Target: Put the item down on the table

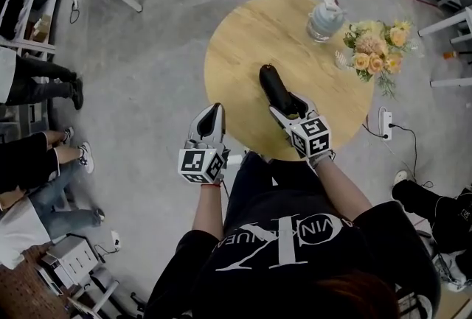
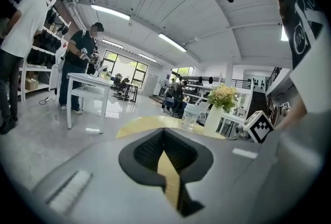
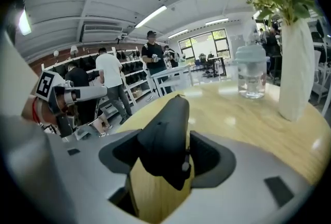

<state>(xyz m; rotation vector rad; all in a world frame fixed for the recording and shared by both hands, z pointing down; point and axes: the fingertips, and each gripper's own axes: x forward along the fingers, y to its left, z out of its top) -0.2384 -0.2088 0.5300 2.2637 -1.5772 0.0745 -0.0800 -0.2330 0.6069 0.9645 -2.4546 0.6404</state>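
Black tapered matte item (image 1: 271, 80) clamped in right gripper (image 1: 285, 102), left gripper (image 1: 207, 121) closed and empty alongside; lower onto bare round wooden table (image 1: 236, 52) until flat, then release, short of glass jar (image 1: 324, 20) and flower bouquet (image 1: 375, 51).

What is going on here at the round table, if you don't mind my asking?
A person holds a gripper in each hand at a round wooden table. The right gripper is clamped on a black item, held over the tabletop; whether it touches the wood is unclear. The left gripper is shut on nothing, beside the table's near edge. A bouquet of flowers and a lidded clear jar stand on the far side.
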